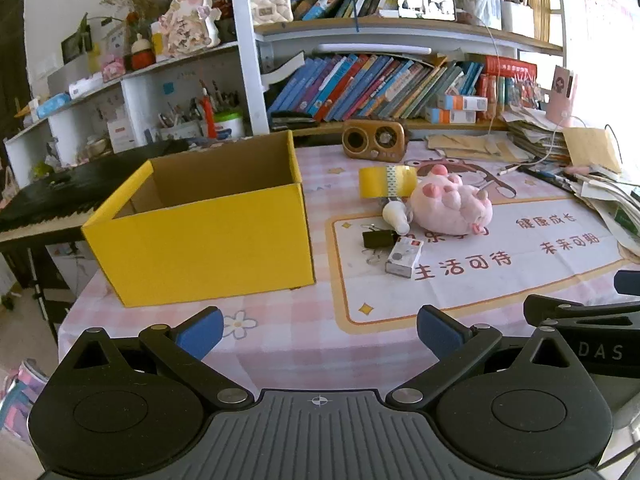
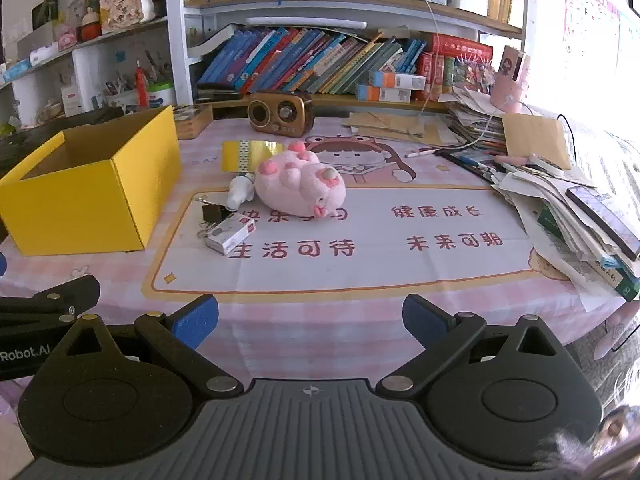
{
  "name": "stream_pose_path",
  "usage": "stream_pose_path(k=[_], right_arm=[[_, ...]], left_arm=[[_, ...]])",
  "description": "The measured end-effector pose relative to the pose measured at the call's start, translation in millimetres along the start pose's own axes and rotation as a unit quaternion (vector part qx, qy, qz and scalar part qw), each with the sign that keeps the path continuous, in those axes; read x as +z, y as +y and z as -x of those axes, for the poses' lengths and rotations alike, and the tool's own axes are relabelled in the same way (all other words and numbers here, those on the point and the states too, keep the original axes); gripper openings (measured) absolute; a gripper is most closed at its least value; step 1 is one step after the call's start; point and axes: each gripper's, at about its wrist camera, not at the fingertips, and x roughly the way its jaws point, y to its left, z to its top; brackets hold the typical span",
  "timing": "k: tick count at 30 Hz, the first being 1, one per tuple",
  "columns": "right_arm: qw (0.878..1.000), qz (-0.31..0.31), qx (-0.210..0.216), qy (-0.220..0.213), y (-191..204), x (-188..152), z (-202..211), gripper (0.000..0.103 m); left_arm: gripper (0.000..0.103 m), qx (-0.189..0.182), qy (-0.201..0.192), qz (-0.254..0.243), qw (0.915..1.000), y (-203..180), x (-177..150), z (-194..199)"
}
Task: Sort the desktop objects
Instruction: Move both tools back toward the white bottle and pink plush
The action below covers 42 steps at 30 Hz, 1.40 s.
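Observation:
An open yellow box [image 1: 204,232] [image 2: 86,196] stands at the table's left. Right of it lie a pink plush pig [image 1: 450,202] [image 2: 300,186], a yellow tape roll [image 1: 386,182] [image 2: 250,154], a small white bottle [image 1: 395,214] [image 2: 239,191], a black binder clip [image 1: 378,238] [image 2: 212,213] and a small white carton [image 1: 404,257] [image 2: 231,234]. My left gripper [image 1: 320,326] is open and empty above the near table edge. My right gripper [image 2: 310,318] is open and empty too, to its right.
A brown retro radio [image 1: 374,140] [image 2: 280,110] stands at the back. Piles of papers and books [image 2: 568,208] crowd the right side. Bookshelves [image 1: 380,84] rise behind the table. A black keyboard [image 1: 60,196] lies left of the box.

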Motion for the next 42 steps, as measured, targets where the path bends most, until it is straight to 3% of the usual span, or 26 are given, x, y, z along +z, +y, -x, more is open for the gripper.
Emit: stream_pose_path(k=[24, 42], right_arm=[[1.000, 0.004, 0.004, 0.026, -43, 29, -48, 0.099], [0.997, 0.018, 0.053, 0.052, -75, 60, -108, 0.099]], left_arm=[[0.103, 0.000, 0.023, 0.006, 0.9997, -40, 29, -47], [0.103, 0.043, 0.049, 0.005, 0.9979, -70, 53, -87]])
